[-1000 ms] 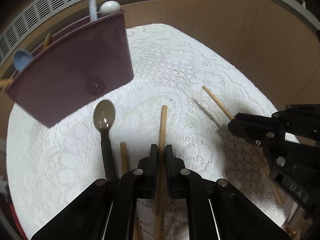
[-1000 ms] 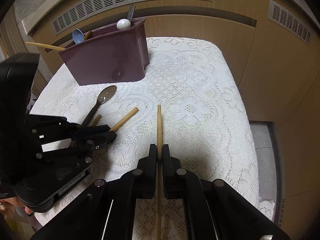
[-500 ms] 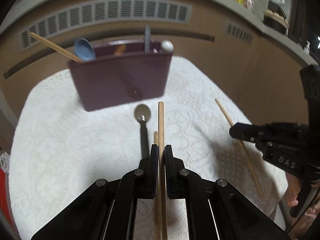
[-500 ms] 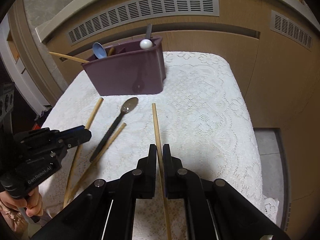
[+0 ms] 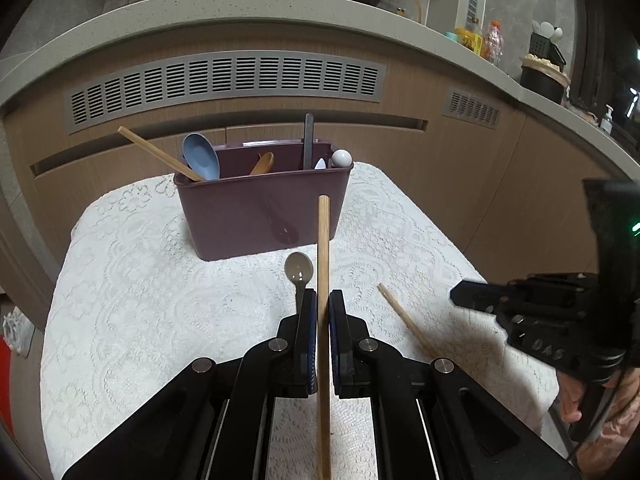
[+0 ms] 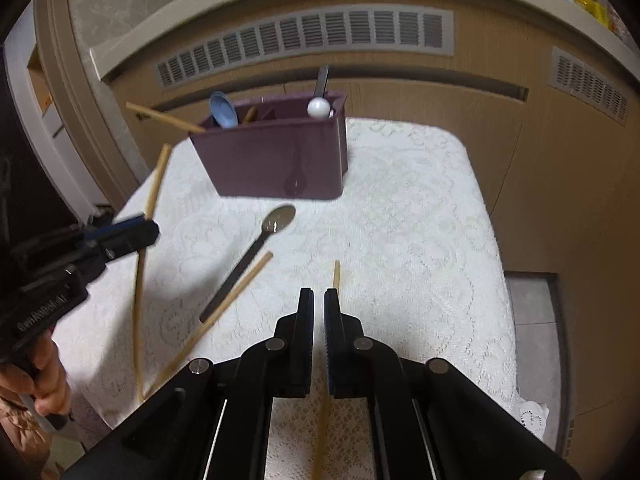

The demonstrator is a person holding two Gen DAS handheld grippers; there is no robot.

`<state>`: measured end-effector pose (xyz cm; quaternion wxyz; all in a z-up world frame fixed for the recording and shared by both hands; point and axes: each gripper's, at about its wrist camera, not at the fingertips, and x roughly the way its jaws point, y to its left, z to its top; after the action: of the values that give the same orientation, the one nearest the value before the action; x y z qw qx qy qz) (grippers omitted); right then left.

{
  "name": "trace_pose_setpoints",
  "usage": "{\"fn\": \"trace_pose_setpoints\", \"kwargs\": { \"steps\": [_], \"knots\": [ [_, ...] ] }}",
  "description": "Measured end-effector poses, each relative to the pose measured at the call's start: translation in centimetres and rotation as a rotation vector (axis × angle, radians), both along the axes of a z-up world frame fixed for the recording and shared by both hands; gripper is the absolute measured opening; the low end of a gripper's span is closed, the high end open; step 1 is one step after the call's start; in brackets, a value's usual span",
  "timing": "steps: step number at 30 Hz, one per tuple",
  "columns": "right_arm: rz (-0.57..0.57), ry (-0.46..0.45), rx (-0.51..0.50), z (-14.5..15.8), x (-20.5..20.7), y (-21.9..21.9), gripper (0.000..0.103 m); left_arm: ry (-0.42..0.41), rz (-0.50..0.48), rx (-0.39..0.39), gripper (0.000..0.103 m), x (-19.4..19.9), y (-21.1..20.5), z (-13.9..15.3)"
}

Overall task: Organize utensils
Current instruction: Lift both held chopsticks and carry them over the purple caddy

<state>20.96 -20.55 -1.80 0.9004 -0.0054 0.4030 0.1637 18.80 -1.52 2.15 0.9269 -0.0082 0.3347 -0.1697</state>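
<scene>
White lace cloth (image 5: 168, 312) covers a small table set against a tan cabinet front with a grey slatted vent (image 5: 224, 80). At the far end of the cloth stands a plum-coloured plastic utensil caddy (image 5: 260, 208). It holds a pale blue spoon (image 5: 200, 156), a leaning wooden chopstick in the caddy (image 5: 160, 154), a small wooden spoon (image 5: 262, 164), a dark flat handle (image 5: 309, 140) and a white ball-topped utensil (image 5: 341, 158). The left gripper (image 5: 323, 332) has its 2 jaws pressed together on a raised chopstick (image 5: 323, 264), whose tip points up toward the caddy. In the right wrist view that same chopstick is lifted clear of the cloth at the left side. The right gripper (image 6: 319, 332) has its jaws closed on a second chopstick (image 6: 335, 274), which passes between them and shows its tip just ahead of the fingers. Lying on the cloth in front of the caddy is a metal spoon with a dark handle (image 6: 256, 248), its bowl toward the caddy. A loose chopstick (image 6: 224, 312) lies alongside that handle, close against it. A person's hand (image 6: 44, 384) grips the left tool's handle at the lower left edge. Bottles and a pan sit on the grey counter (image 5: 280, 4) above.
</scene>
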Motion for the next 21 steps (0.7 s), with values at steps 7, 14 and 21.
{"fn": "trace_pose_setpoints", "kwargs": {
  "steps": [7,14,21],
  "knots": [
    [0.0,0.091,-0.064,-4.1,2.2,0.5,0.012,-0.009,0.016,-0.003,0.006,-0.5,0.7,-0.1],
    [-0.017,0.118,-0.078,-6.4,4.4,1.4,0.014,0.001,0.022,-0.014,0.007,-0.6,1.4,-0.2],
    [-0.003,0.085,-0.111,-5.4,3.7,2.2,0.005,0.016,0.028,-0.034,0.006,-0.6,2.0,-0.5]
  ]
}}
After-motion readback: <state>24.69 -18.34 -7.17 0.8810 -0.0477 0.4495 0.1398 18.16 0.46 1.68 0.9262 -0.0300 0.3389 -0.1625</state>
